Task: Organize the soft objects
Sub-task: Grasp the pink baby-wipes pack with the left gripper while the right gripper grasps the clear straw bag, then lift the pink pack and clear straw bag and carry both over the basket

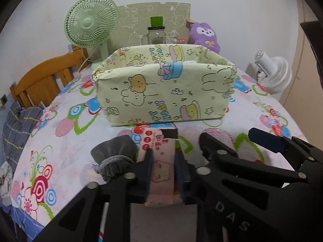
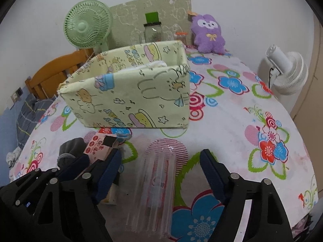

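Observation:
My left gripper (image 1: 164,155) is shut on a pink printed packet (image 1: 161,157) lying on the flowered table (image 1: 66,141), just in front of the pale yellow cartoon-print fabric bin (image 1: 161,92). A grey drawstring pouch (image 1: 115,153) lies at its left finger. My right gripper (image 2: 161,161) is open around a clear ribbed plastic pack (image 2: 155,183) lying flat on the cloth. The bin (image 2: 129,98) stands ahead to the left with white cloth inside. The pink packet (image 2: 99,147) and grey pouch (image 2: 70,147) show in the right wrist view too.
A green desk fan (image 1: 90,26), a glass jar with green lid (image 1: 156,32) and a purple plush toy (image 1: 205,34) stand behind the bin by the wall. A white fan (image 1: 272,72) sits at the right edge. A wooden chair (image 1: 40,80) is at the left.

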Tool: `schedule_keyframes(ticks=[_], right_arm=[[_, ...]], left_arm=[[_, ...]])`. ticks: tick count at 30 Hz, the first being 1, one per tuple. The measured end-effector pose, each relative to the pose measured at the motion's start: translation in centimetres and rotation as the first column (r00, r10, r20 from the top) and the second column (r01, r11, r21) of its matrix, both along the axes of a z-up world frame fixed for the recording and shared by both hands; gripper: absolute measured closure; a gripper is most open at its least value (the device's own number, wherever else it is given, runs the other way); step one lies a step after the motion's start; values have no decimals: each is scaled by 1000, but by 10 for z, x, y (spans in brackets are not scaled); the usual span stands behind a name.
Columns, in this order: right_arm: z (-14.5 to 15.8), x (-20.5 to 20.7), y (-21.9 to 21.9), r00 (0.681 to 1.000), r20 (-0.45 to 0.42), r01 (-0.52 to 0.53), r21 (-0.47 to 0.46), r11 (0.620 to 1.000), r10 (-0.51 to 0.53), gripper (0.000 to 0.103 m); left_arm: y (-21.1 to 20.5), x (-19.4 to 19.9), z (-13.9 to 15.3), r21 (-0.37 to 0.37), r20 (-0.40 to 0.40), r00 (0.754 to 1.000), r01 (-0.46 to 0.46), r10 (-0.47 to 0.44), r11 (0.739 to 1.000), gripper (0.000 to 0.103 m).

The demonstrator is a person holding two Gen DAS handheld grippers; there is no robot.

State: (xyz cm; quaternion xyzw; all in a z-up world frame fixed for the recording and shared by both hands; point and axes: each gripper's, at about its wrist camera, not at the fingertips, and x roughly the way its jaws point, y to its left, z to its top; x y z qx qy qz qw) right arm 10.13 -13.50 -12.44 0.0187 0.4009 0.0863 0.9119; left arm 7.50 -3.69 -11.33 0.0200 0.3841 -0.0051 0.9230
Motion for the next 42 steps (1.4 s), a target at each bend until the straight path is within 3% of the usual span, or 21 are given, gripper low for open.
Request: schedule_keyframes(ticks=[4,6,18,24,42], right_arm=[[-6,3,2,1000,-29,-3,11,1000,4,34],[-10,5,4,999,-47,-10,21,1000,11,44],[-15,9,8,998,-67,-14,52,999,18,73],[-14,9,8,998,-65,-1,39,999,3,77],[9,-6,13,1000,2,-1,17,1000,1,86]], left_arm=[[1,3,-6,22,-11,1000,-19,19,1000,61],[3,6,-11,25,-27,999,-34,35,999,53],[8,5,-13,-8,-27,999,-23,22,1000,55],[12,4,-12,-51,-33,999,-9,7,999,63],[13,-5,7,-59,17,1000,-10,11,998,64]])
